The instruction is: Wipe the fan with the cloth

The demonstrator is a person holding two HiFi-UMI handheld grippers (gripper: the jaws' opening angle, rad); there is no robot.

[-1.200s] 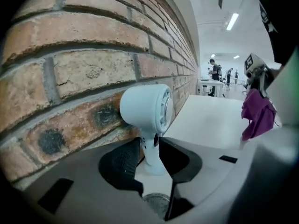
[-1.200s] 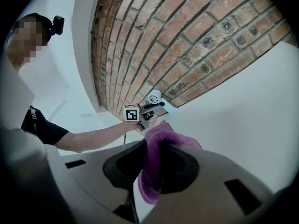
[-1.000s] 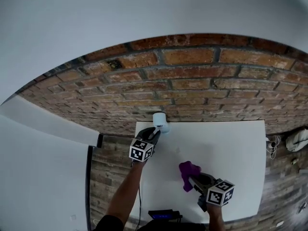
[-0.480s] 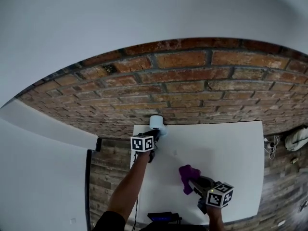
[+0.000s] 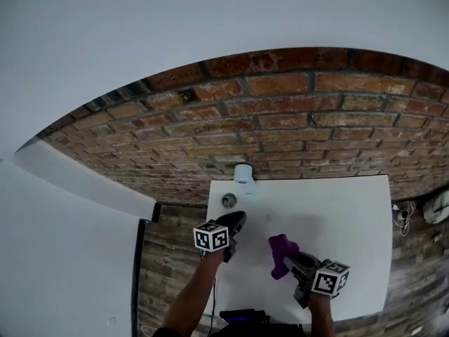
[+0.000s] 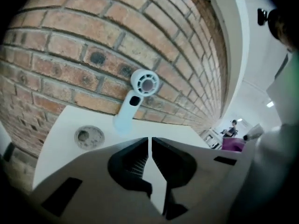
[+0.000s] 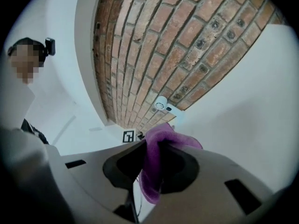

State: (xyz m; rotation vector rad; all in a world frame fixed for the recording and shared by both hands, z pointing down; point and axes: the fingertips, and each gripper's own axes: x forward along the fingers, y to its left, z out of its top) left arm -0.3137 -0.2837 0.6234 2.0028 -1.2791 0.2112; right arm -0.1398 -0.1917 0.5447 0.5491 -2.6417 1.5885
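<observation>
Jaws: left gripper point(image 5: 237, 220) just closed on nothing, right gripper point(image 5: 287, 258) clamping purple cloth point(image 5: 280, 246) | fan point(image 5: 243, 174) standing at tabletop's point(image 5: 337, 209) 12 o'clock edge | step: approach | next: cloth to fan, 11 o'clock.

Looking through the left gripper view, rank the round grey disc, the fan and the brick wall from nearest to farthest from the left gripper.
1. The round grey disc: low left, just ahead of the left gripper, whose jaws have just been closing with nothing between them.
2. The fan: centre, at the table's far edge.
3. The brick wall: directly behind the fan.
</observation>
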